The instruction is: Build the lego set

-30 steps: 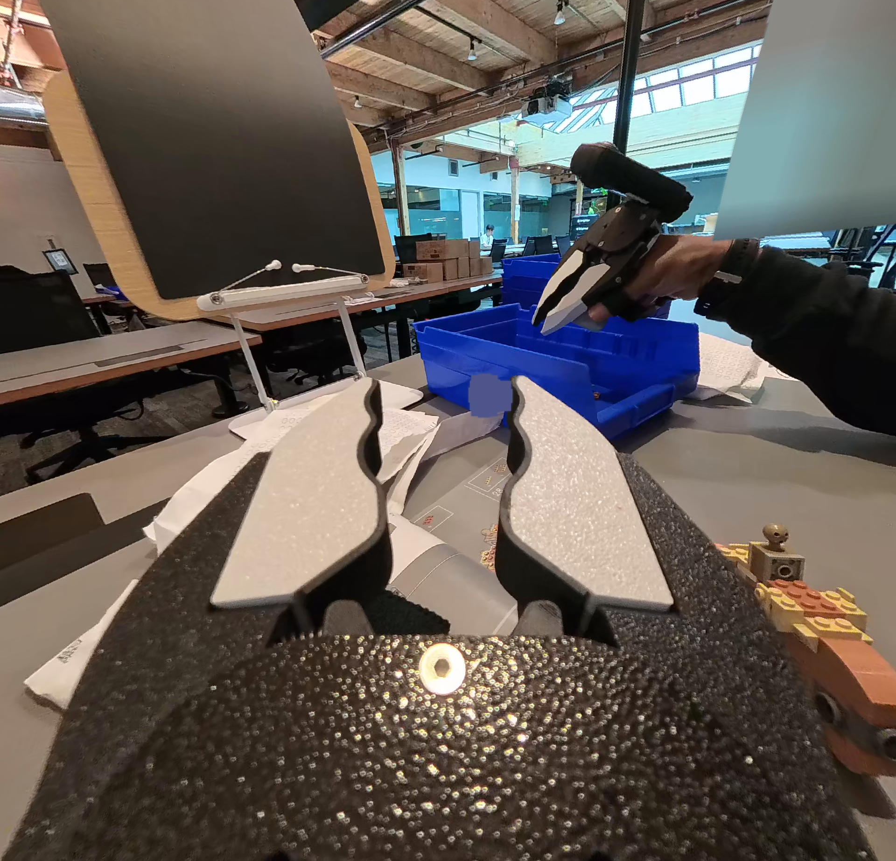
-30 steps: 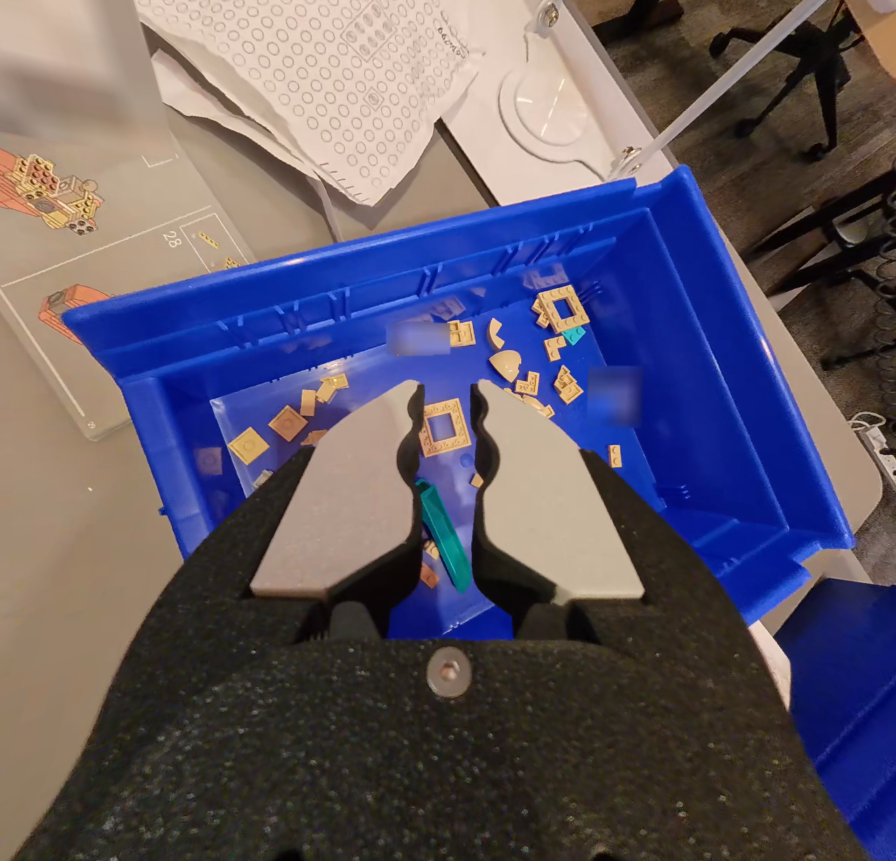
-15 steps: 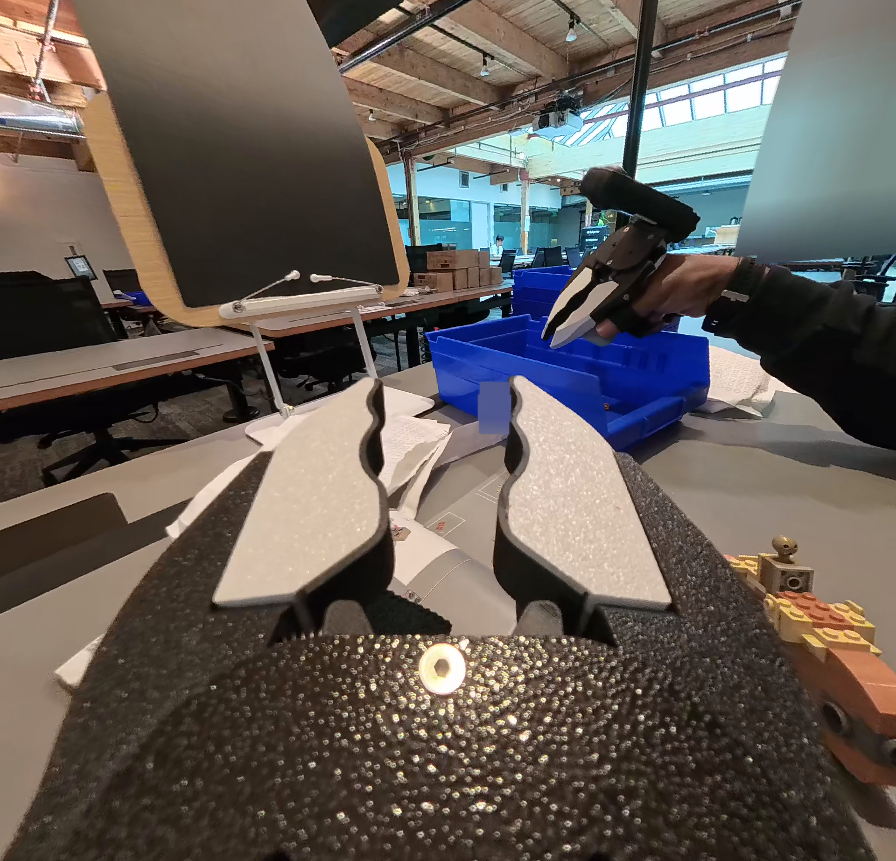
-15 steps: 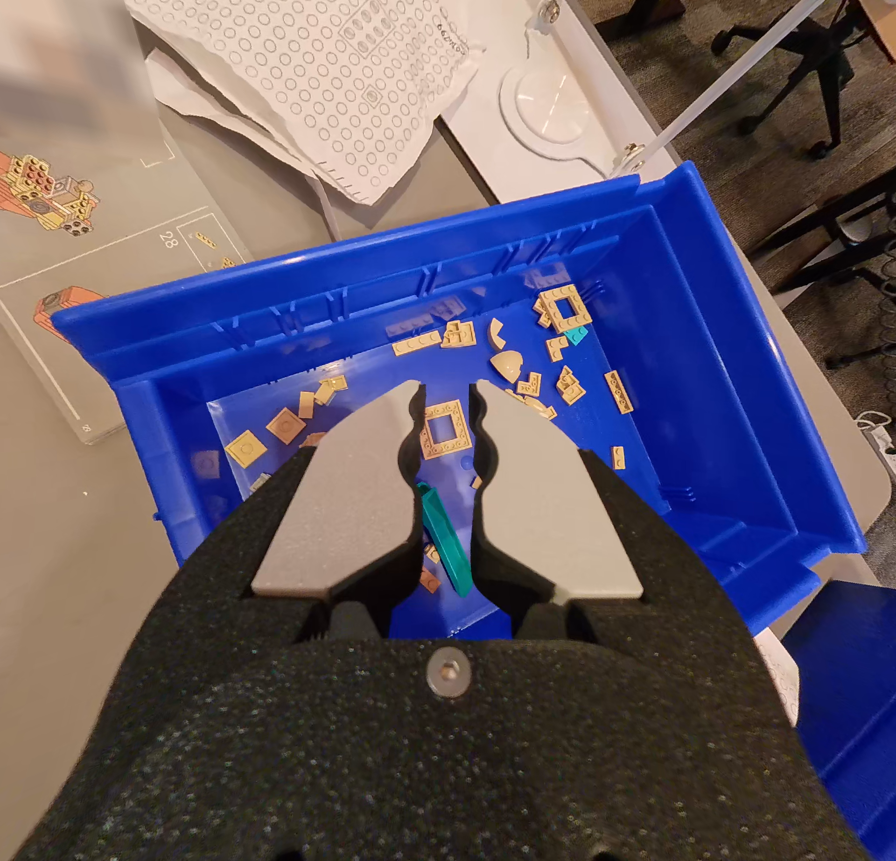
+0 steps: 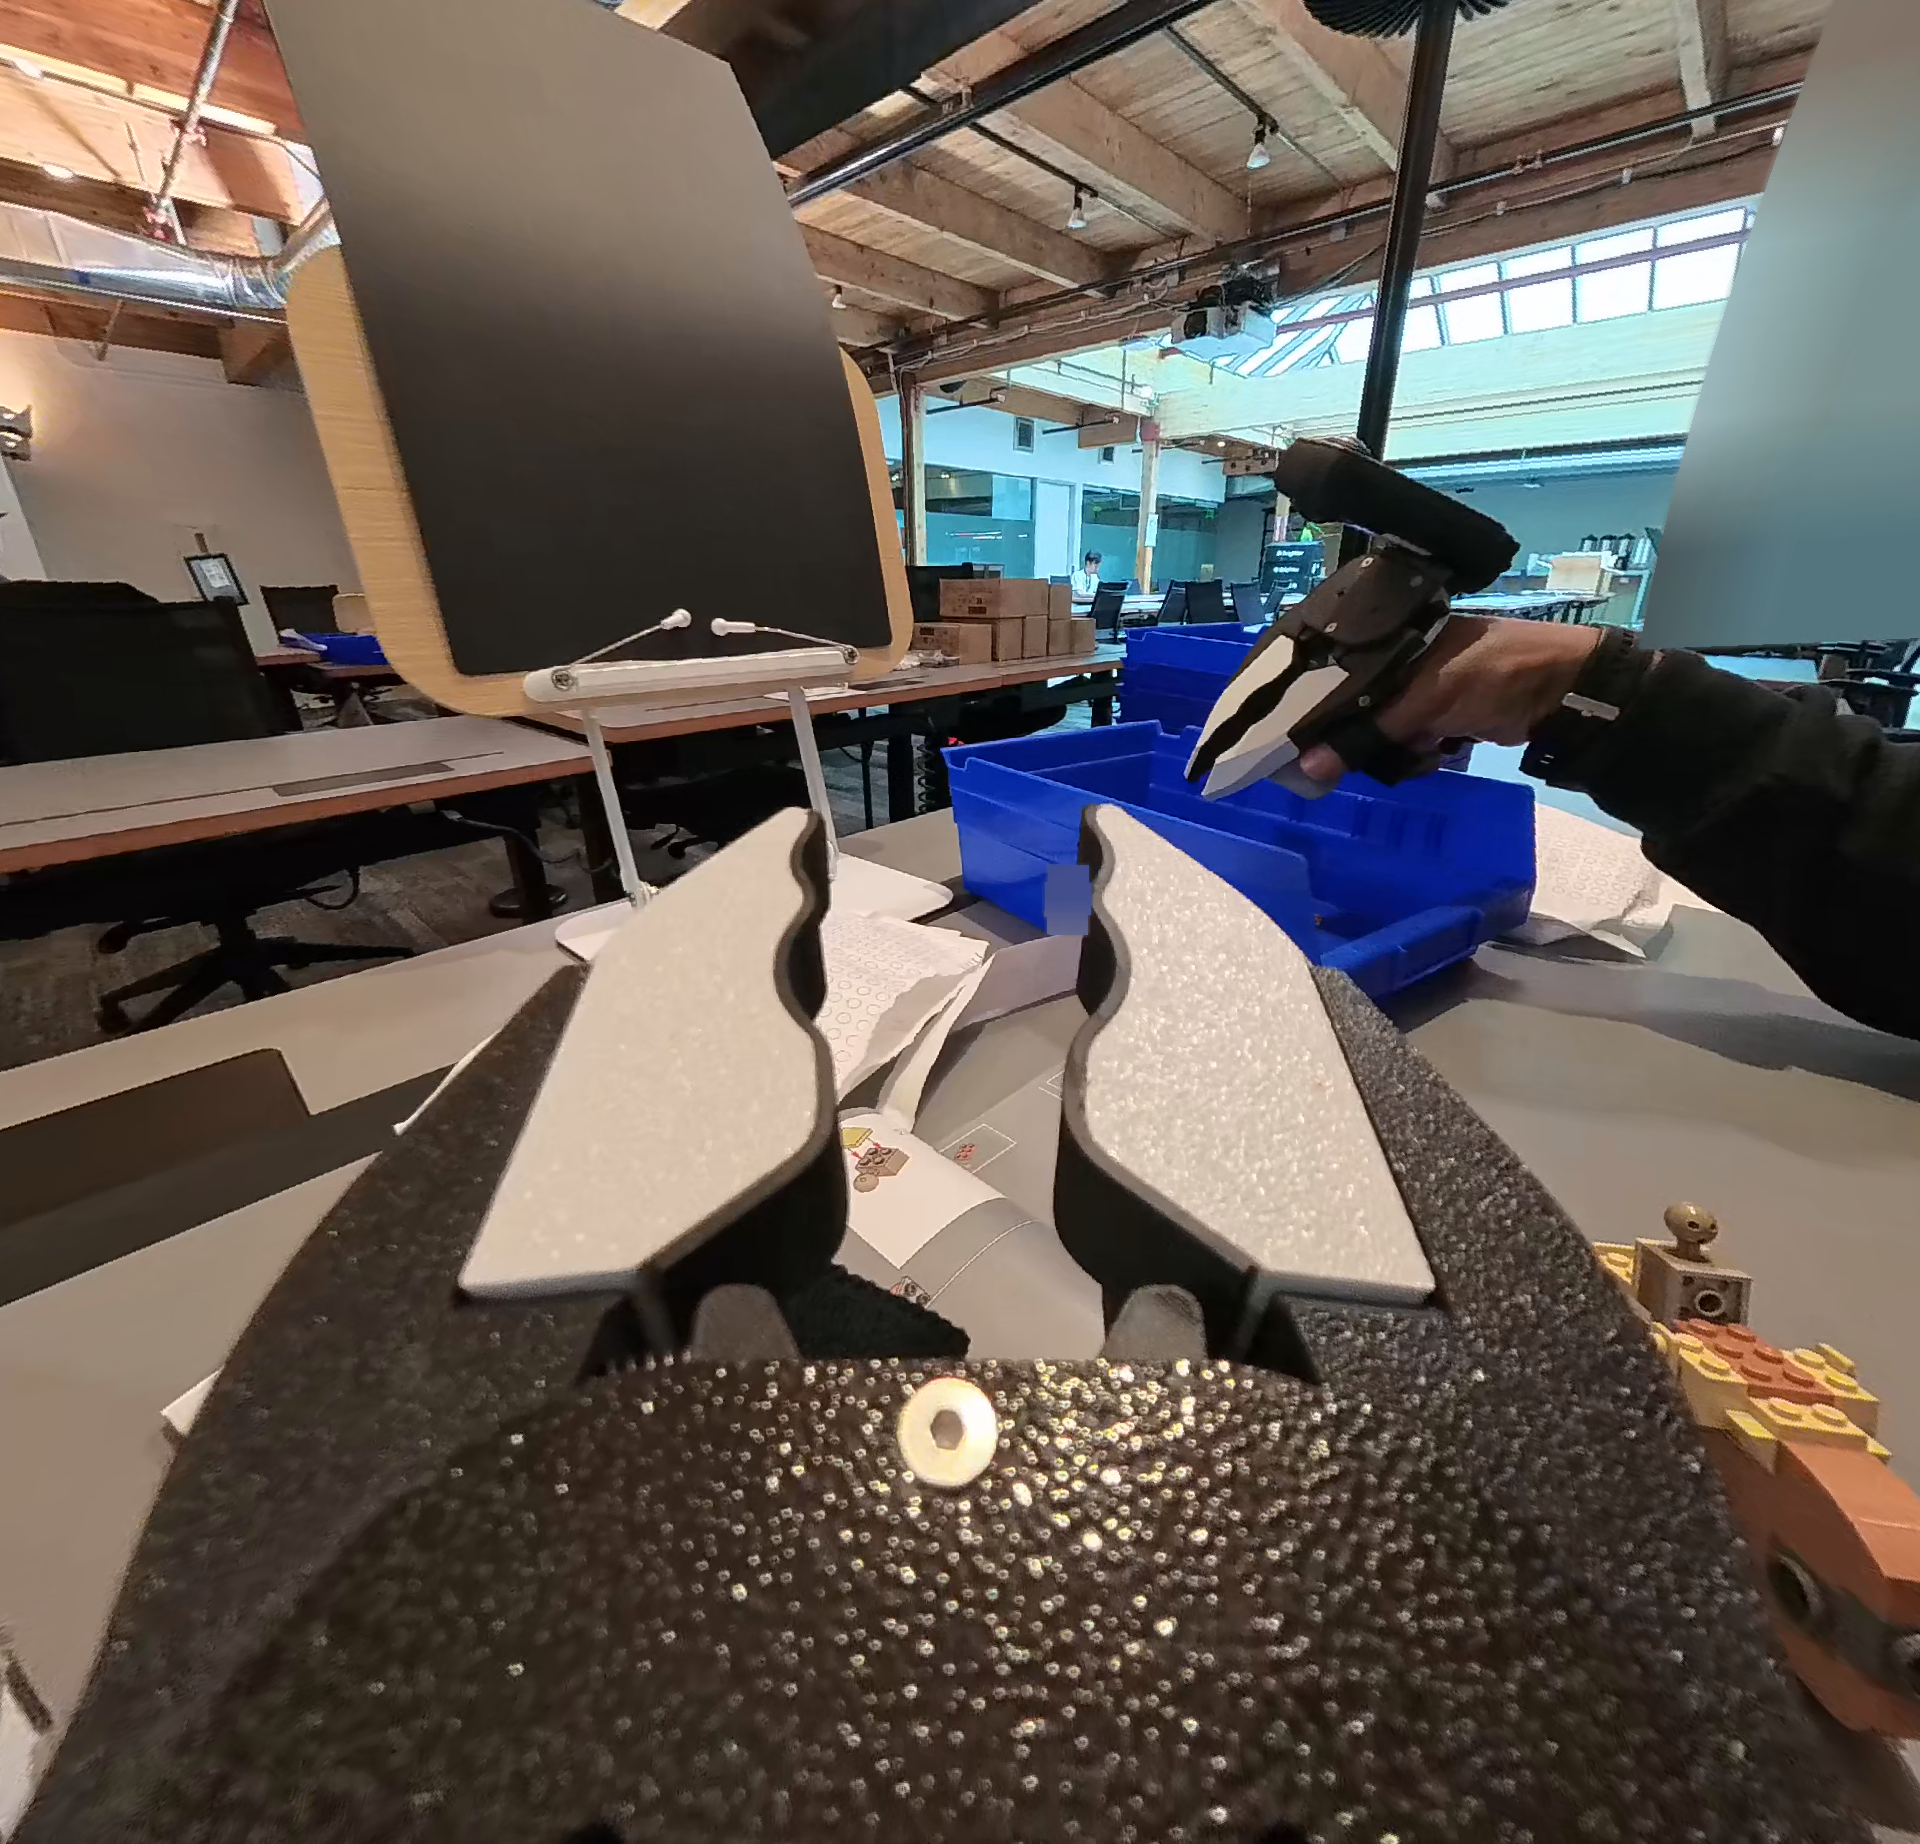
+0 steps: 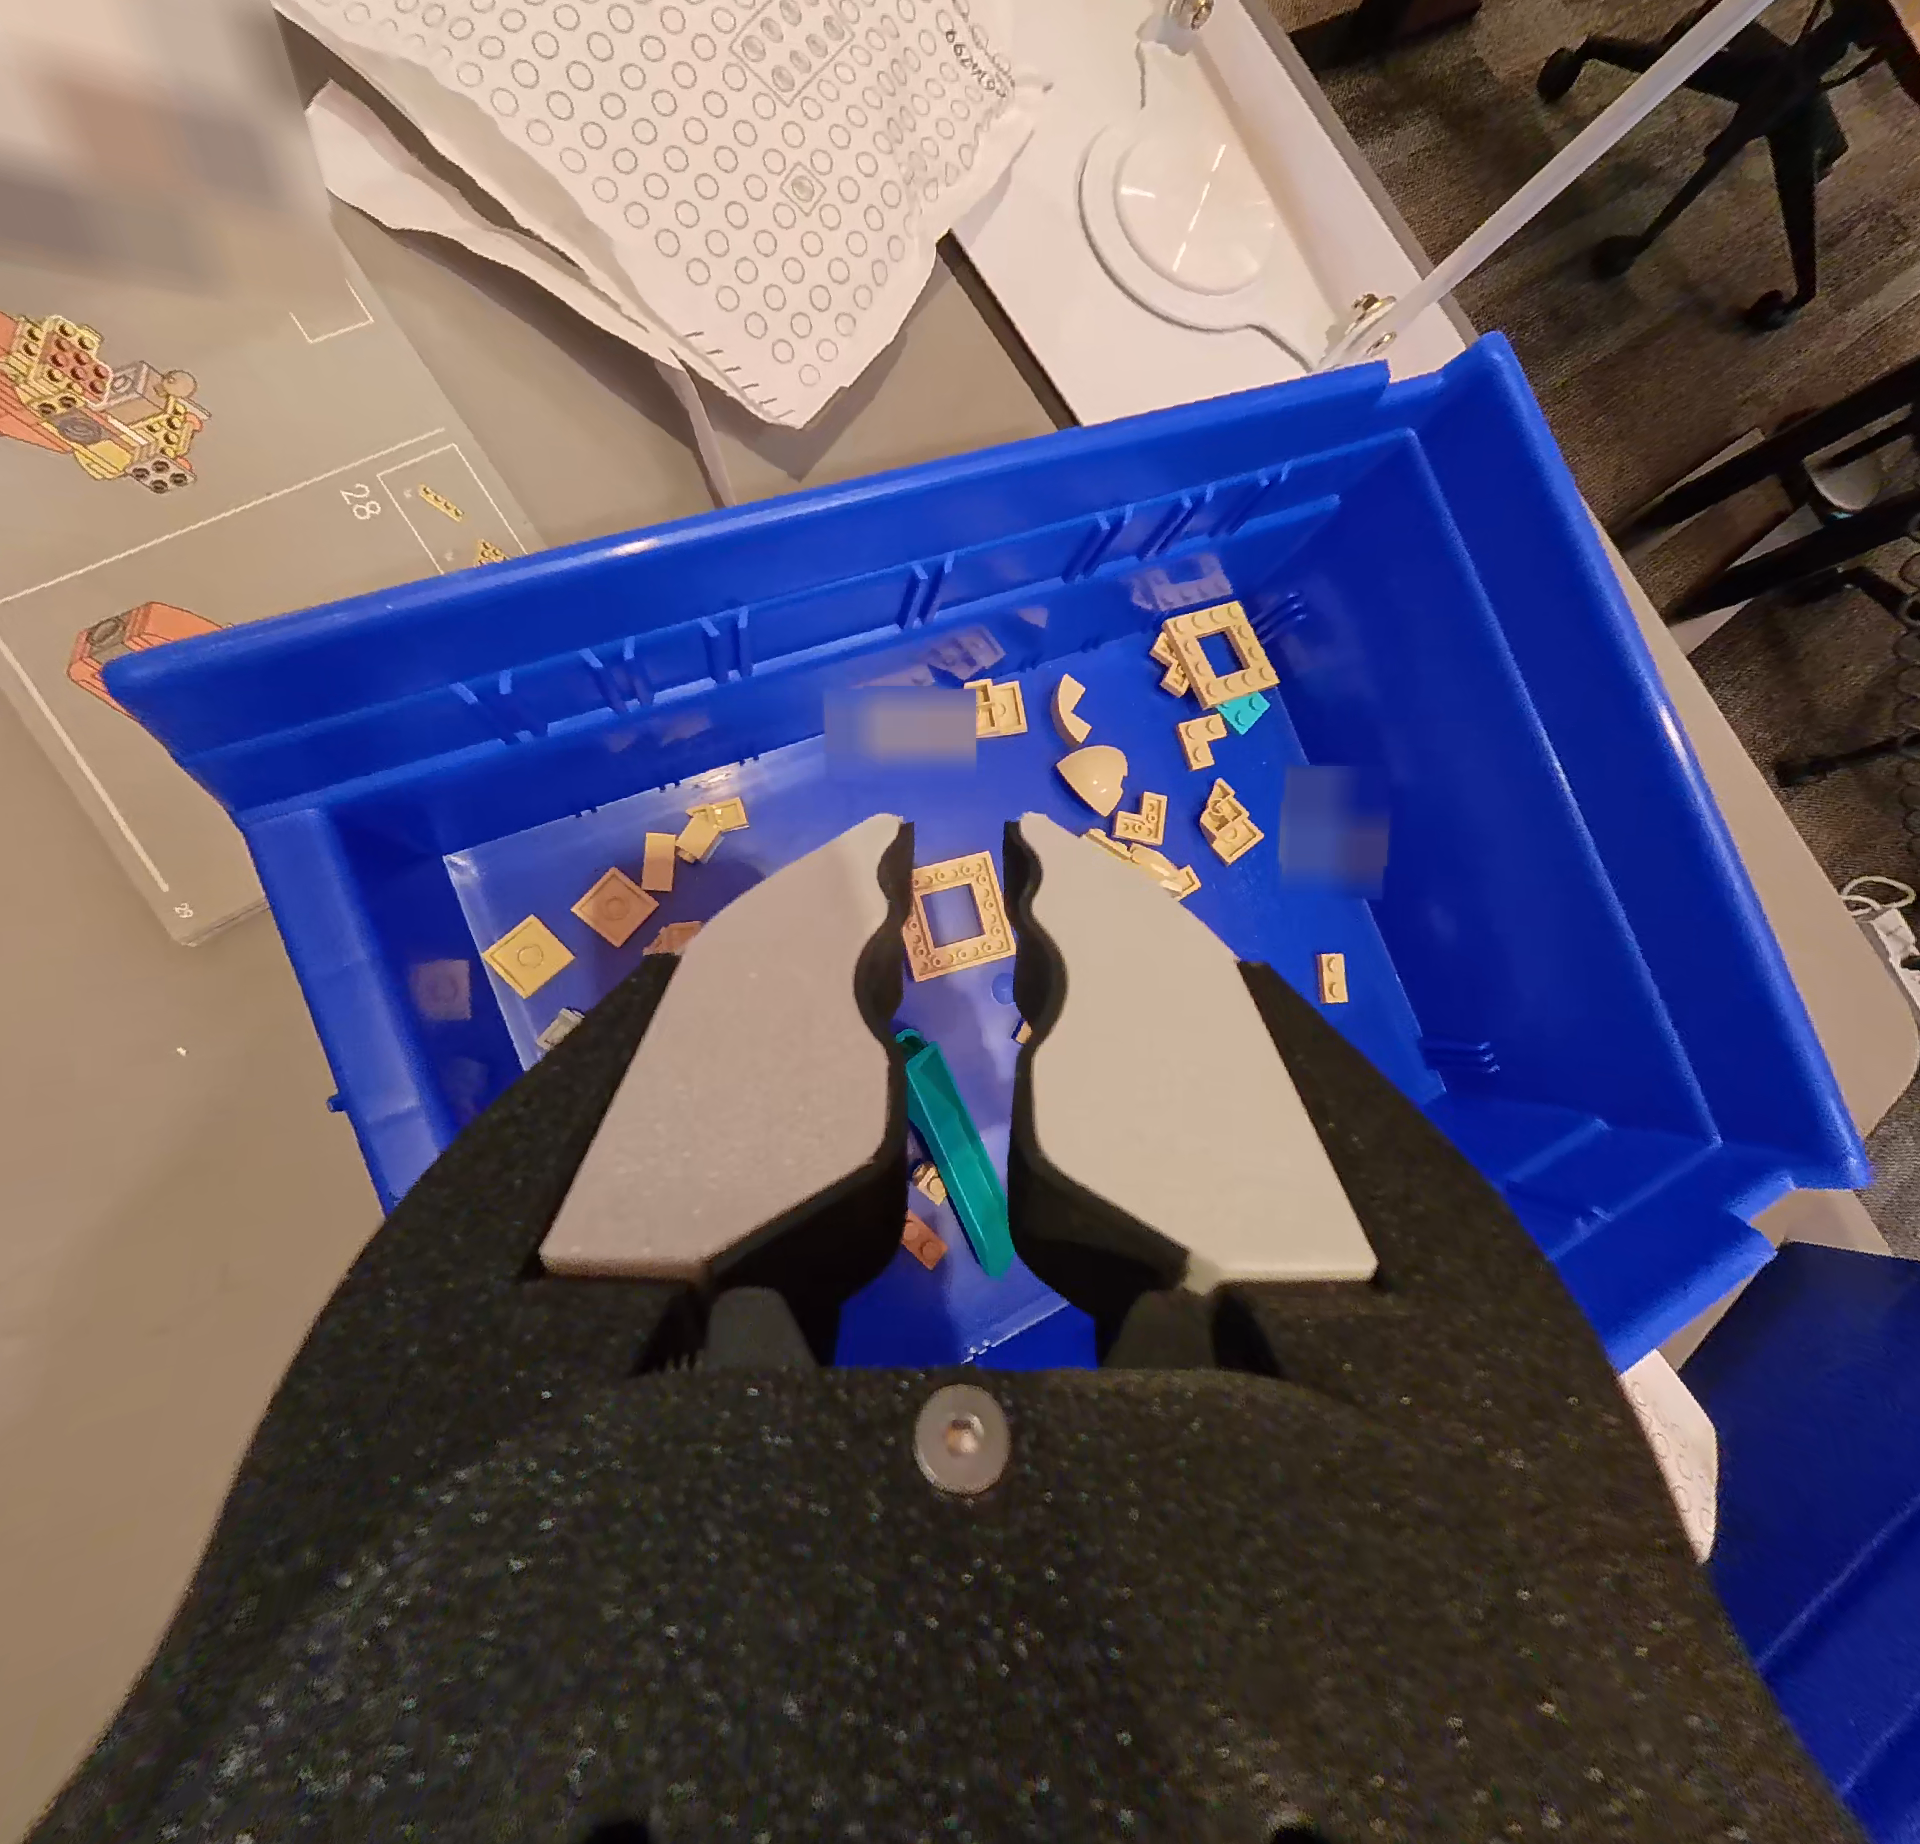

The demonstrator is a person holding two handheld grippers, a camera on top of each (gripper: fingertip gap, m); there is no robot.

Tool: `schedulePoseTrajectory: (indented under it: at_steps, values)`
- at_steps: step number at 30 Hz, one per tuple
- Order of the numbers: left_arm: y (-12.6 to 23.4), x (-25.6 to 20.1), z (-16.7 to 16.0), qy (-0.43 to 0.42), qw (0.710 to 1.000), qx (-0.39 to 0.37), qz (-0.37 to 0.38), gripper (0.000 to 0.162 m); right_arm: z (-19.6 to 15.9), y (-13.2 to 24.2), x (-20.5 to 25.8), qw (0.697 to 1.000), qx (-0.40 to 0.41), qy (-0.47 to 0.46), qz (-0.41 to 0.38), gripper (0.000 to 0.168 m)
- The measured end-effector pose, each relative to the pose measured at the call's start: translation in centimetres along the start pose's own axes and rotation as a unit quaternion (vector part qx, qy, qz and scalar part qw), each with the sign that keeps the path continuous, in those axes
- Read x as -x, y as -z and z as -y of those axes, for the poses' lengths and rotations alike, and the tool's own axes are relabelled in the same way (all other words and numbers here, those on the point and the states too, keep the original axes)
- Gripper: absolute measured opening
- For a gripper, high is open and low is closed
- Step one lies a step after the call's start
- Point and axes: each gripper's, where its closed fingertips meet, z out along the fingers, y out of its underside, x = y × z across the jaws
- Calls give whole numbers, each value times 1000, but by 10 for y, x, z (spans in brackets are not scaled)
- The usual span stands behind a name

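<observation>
My right gripper (image 6: 958,830) hangs over the blue bin (image 6: 665,631), jaws slightly apart and empty. Below it lie several tan lego pieces, a tan square frame plate (image 6: 958,918) right under the tips, and a teal separator tool (image 6: 956,1150). My left gripper (image 5: 951,838) is open and empty, held above the table and the instruction booklet (image 5: 966,1212). The partly built brown and yellow lego model (image 5: 1766,1399) sits on the table to its right. The right gripper (image 5: 1231,755) also shows in the left wrist view over the bin (image 5: 1351,880), held by a hand.
Torn white paper bags (image 6: 727,132) and the instruction booklet (image 6: 208,547) lie left of the bin. A white stand base (image 6: 1174,194) holds a dark board (image 5: 582,340) behind. Another blue bin (image 6: 1829,1462) is at the lower right. Office chairs stand past the table edge. Spacing between my two grippers at the tips: around 35 cm.
The right gripper has stayed over the bin, sinking a little toward the frame plate. The left gripper has tilted slightly upward; the view shifted.
</observation>
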Motion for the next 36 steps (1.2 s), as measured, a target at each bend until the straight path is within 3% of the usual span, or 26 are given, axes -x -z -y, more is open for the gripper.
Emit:
schedulePoseTrajectory:
  at_steps: [17, 27, 36]
  values:
    - [-5, -8, -9, -7, 1000, 16, -11, 45, -29, 5, -14, 993, 98, 70, -7, 19]
    - [-5, -9, -10, -16, 1000, 20, -9, 45, -57, -50, 15, 962, 228, 138, 54, 21]
    - [-4, -11, -5, -15, 1000, 15, -14, 45, -69, -59, 16, 963, 234, 114, 69, 22]
